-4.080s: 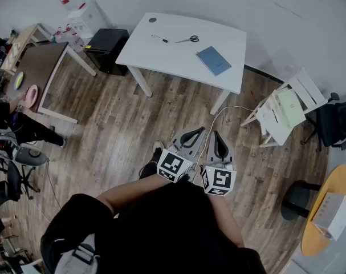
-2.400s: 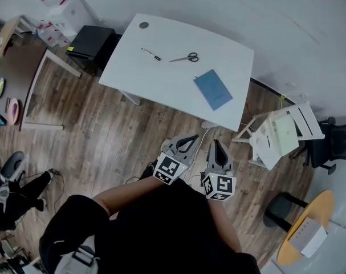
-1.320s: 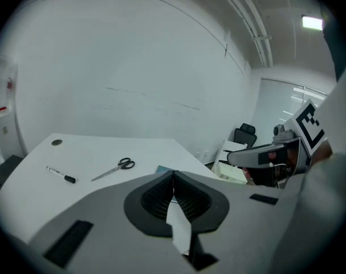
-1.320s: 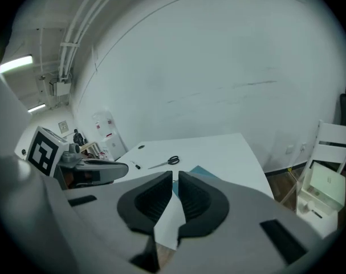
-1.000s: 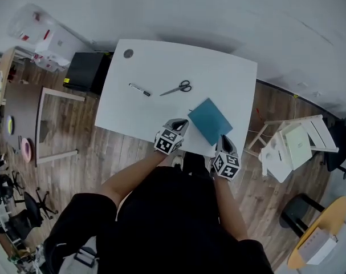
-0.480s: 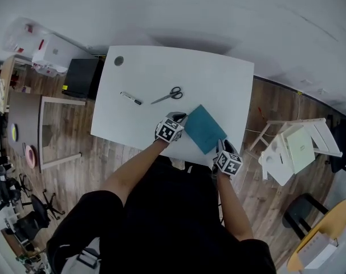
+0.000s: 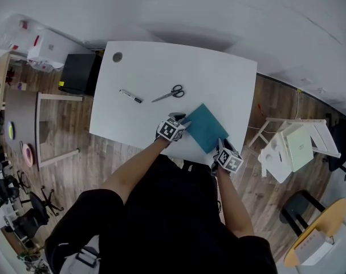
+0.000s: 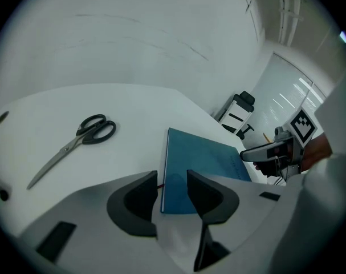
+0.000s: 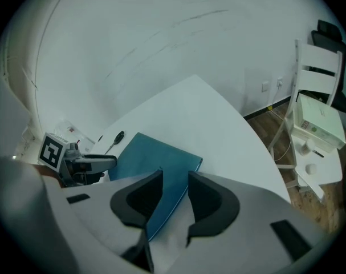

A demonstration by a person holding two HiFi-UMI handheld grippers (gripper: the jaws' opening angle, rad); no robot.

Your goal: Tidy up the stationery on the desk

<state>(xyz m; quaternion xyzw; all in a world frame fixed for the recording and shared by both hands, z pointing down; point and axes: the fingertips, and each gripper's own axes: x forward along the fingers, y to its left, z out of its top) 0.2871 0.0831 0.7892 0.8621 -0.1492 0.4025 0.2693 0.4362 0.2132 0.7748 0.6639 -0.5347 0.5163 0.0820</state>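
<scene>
Head view: the blue notebook (image 7: pixel 206 128) lies at the desk's (image 7: pixel 161 67) near edge, long axis 11 to 5 o'clock. The left gripper (image 7: pixel 178 118) is at its 9 o'clock corner and the right gripper (image 7: pixel 223 146) at 5.

Left gripper view: the jaws have just been opening and straddle the notebook's edge, not pressing it.

Right gripper view: the same, with both grippers equally near.

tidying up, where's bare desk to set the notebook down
Bare: the far right of the desk, beyond the notebook and right of the scissors; also the near left corner, this side of the marker. Crowded: the near edge around the notebook.
</scene>
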